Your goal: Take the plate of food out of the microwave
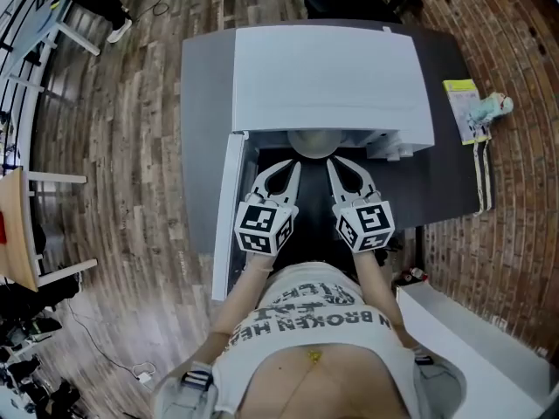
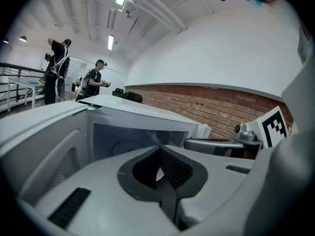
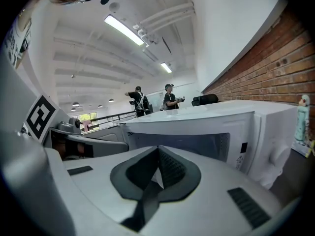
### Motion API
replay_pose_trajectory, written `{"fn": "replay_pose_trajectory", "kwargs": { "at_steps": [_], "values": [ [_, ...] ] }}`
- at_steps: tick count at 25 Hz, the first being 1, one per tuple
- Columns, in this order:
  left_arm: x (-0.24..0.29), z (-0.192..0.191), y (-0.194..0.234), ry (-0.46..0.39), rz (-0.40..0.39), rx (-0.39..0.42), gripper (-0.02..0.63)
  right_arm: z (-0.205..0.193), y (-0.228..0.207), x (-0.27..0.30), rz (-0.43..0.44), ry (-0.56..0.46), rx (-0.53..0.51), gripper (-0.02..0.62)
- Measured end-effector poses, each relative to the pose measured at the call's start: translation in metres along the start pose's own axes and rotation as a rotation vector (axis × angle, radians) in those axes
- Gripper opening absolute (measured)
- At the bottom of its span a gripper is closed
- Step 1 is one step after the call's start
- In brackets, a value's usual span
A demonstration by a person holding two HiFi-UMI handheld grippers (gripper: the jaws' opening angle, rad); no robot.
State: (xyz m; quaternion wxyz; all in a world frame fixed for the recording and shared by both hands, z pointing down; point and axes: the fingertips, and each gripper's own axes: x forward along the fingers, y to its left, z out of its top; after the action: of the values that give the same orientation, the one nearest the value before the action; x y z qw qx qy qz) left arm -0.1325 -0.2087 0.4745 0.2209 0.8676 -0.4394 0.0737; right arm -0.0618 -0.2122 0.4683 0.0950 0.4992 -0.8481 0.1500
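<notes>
A dark grey surface point(image 1: 199, 147) carries the white microwave point(image 1: 332, 77), its door point(image 1: 225, 208) open at the left. The plate point(image 1: 319, 144) sits just inside the opening, and both my left gripper point(image 1: 294, 166) and right gripper point(image 1: 331, 165) point at it, fingers pressed together, empty.

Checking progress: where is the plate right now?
In the head view the plate sits centre, at the open mouth of the microwave, just beyond the left claw and right claw.

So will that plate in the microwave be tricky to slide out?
Probably rigid: the plate shows a smooth, pale, rounded edge. That smoothness may also make it slippery. Only its edge shows at the mouth of the microwave, so I can't tell how heavy it is or whether it might tip.
</notes>
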Motion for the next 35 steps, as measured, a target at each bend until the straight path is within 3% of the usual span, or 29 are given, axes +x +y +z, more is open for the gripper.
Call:
{"fn": "replay_pose_trajectory", "kwargs": {
  "at_steps": [18,35],
  "values": [
    [0.033,0.002,0.008,0.005,0.127,-0.029,0.006,0.002,-0.048,0.008,0.077,0.049,-0.010,0.008],
    [0.060,-0.023,0.039,0.078,0.173,-0.068,0.006,-0.037,-0.080,0.042,0.038,0.139,0.021,0.008]
  ]
}}
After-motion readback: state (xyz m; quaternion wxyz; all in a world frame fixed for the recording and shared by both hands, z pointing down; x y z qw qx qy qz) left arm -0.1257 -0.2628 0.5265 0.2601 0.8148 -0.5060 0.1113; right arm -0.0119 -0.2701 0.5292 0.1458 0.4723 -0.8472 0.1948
